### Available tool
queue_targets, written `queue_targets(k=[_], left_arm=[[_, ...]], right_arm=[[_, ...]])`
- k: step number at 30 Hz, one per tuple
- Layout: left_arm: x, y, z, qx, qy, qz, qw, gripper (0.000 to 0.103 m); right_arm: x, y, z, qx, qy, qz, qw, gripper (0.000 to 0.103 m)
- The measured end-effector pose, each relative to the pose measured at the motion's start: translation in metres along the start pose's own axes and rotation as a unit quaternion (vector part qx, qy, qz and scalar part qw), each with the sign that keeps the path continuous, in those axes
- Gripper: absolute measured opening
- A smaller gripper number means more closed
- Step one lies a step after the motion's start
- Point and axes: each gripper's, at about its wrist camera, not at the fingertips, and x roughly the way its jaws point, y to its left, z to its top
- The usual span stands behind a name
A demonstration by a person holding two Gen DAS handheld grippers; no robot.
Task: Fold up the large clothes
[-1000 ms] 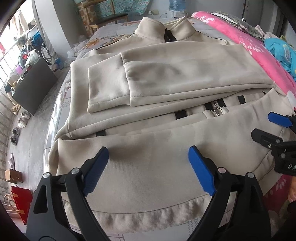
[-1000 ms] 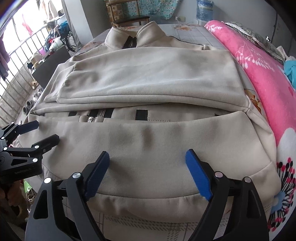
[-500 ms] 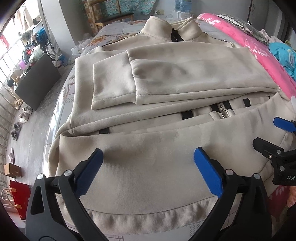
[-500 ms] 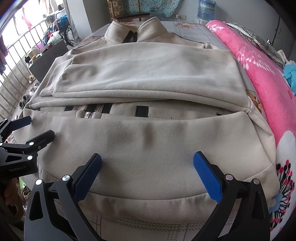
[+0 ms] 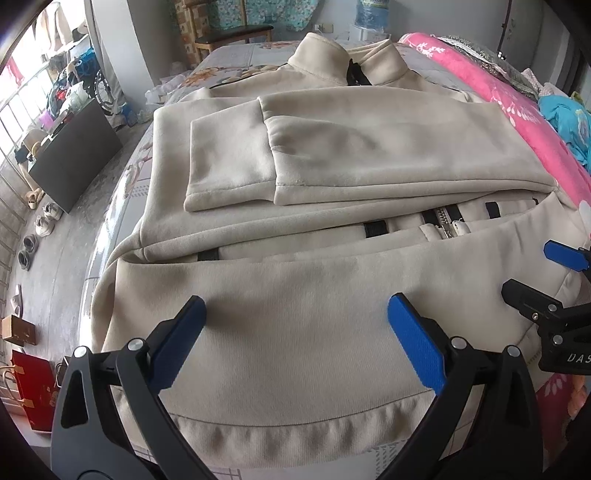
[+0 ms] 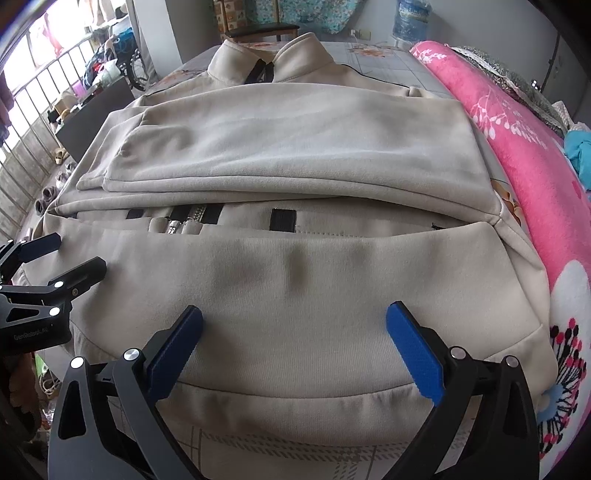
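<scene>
A beige zip-up jacket point(image 5: 332, 155) lies flat on the bed with its collar at the far end. Both sleeves are folded across the chest, and the bottom part is folded up to just below the zipper point(image 5: 443, 221). My left gripper point(image 5: 295, 306) hovers open over the left half of that folded-up bottom, nothing between its blue pads. My right gripper point(image 6: 294, 314) stands open over the right half of the jacket point(image 6: 295, 147), also holding nothing. Each gripper shows at the edge of the other's view: the right gripper point(image 5: 533, 269) and the left gripper point(image 6: 74, 253).
A pink flowered blanket point(image 6: 535, 166) runs along the bed's right side. Left of the bed, on the floor, are shoes, a red bag point(image 5: 29, 391) and a dark cabinet point(image 5: 74, 155). A wooden chair and a water bottle point(image 6: 410, 18) stand beyond the bed.
Both grippers' jaws have spread wider. The hands and the jacket have stayed where they were.
</scene>
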Motion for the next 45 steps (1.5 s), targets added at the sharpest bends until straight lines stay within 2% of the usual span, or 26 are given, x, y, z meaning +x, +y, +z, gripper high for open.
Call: queue_targets(k=[5,8,10,13,17,22,26,29,33,36,37,39,40,41,42,44,45], left_arm=[[-0.001,0.002,0.001,0.023,-0.004,-0.009,0.9997,0.096],[-0.003,0.004,0.004,0.033,0.005,-0.012,0.9994,0.096],[-0.011,0.01,0.01,0.032,-0.009,-0.017,0.9993,0.096],[-0.033,0.025,0.03,0.023,-0.051,-0.033,0.9979,0.096],[-0.058,0.047,0.082,0.008,-0.118,-0.039,0.9922,0.095],[-0.051,0.053,0.167,-0.004,-0.153,-0.066,0.986,0.094],[-0.015,0.047,0.231,-0.024,-0.136,-0.111,0.9841,0.074],[0.029,0.041,0.275,-0.042,-0.105,-0.129,0.9851,0.066],[0.087,0.023,0.305,-0.045,-0.05,-0.133,0.9889,0.055],[0.115,0.012,0.306,-0.043,-0.016,-0.135,0.9898,0.043],[0.121,0.01,0.303,-0.041,-0.009,-0.137,0.9897,0.036],[0.127,0.007,0.302,-0.039,-0.006,-0.141,0.9892,0.022],[0.125,0.006,0.3,-0.035,-0.009,-0.145,0.9888,0.016],[0.121,0.004,0.298,-0.027,-0.015,-0.146,0.9888,0.014],[0.117,0.003,0.297,-0.02,-0.021,-0.146,0.9888,0.012],[0.099,-0.002,0.289,0.009,-0.044,-0.148,0.988,0.011],[0.089,-0.004,0.285,0.022,-0.053,-0.148,0.9873,0.011]], right_arm=[[0.0,-0.001,0.002,-0.005,0.006,0.008,1.0,0.097],[-0.002,-0.003,0.011,-0.004,0.031,0.019,0.999,0.097],[-0.013,-0.007,0.02,-0.004,0.015,0.03,0.999,0.097],[-0.038,-0.015,0.048,-0.012,-0.03,0.038,0.999,0.097],[-0.07,-0.031,0.108,-0.013,-0.096,0.065,0.993,0.097],[-0.072,-0.044,0.188,-0.012,-0.131,0.091,0.987,0.097],[-0.035,-0.052,0.256,0.004,-0.112,0.102,0.988,0.097],[0.01,-0.055,0.298,0.026,-0.076,0.107,0.991,0.095],[0.074,-0.058,0.332,0.053,-0.019,0.102,0.993,0.086],[0.118,-0.062,0.341,0.076,0.026,0.099,0.992,0.078],[0.126,-0.062,0.341,0.076,0.035,0.097,0.992,0.073],[0.136,-0.062,0.337,0.076,0.049,0.094,0.991,0.049],[0.136,-0.063,0.334,0.077,0.05,0.104,0.99,0.043],[0.131,-0.062,0.33,0.076,0.046,0.119,0.989,0.029],[0.126,-0.062,0.327,0.071,0.04,0.122,0.989,0.021],[0.105,-0.057,0.316,0.05,0.02,0.12,0.991,0.013],[0.095,-0.055,0.311,0.04,0.012,0.117,0.992,0.013]])
